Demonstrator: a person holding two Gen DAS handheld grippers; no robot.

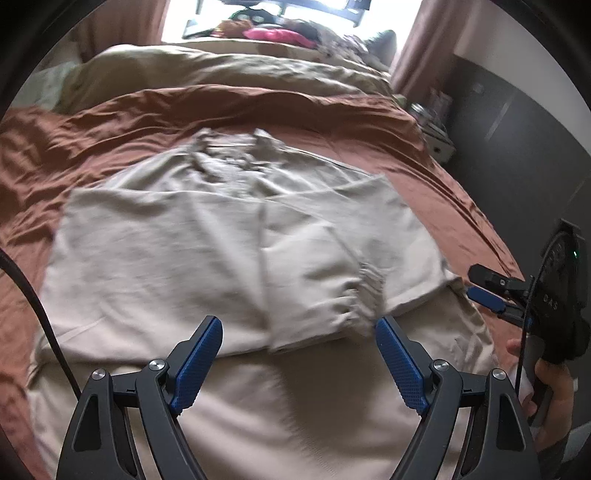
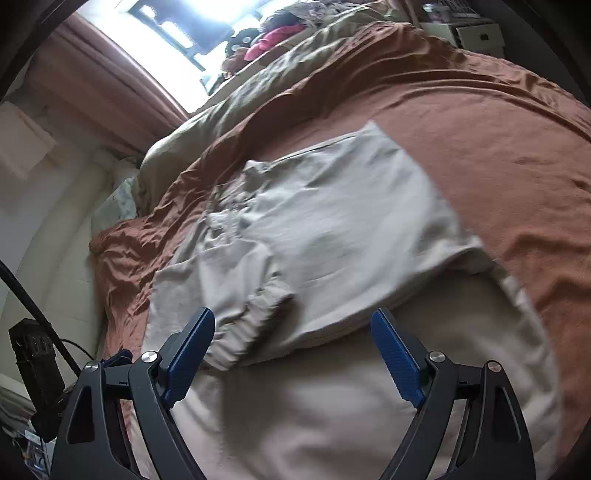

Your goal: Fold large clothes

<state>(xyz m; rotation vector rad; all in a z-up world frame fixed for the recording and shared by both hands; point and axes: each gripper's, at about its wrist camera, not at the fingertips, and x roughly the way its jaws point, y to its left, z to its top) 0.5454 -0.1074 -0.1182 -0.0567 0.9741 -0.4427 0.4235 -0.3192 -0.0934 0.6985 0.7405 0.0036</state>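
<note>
Nearest to me, the left gripper (image 1: 299, 338) hangs over the bed with its blue-padded fingers spread wide and nothing between them. The right gripper (image 2: 293, 330) is the same, splayed apart and empty; from the left camera it shows at the right edge, in a hand (image 1: 550, 384) wrapped round its handle.

Under both lies the beige garment (image 1: 207, 236), spread flat on the rust-brown bedsheet (image 1: 74, 147). Its two sleeves are folded in over the body, and a gathered cuff (image 1: 360, 291) sits just ahead of the left gripper's right finger. The hem end runs back beneath the grippers; the crumpled collar (image 1: 229, 151) points away toward the head of the bed.

Beyond the collar a tan duvet (image 1: 207, 70) is bunched across the bed. Past that, by the bright window (image 2: 207, 14), sits a heap of clothes with something pink (image 1: 277, 35) on top. Rust-coloured curtains (image 2: 107, 77) hang at the window.
</note>
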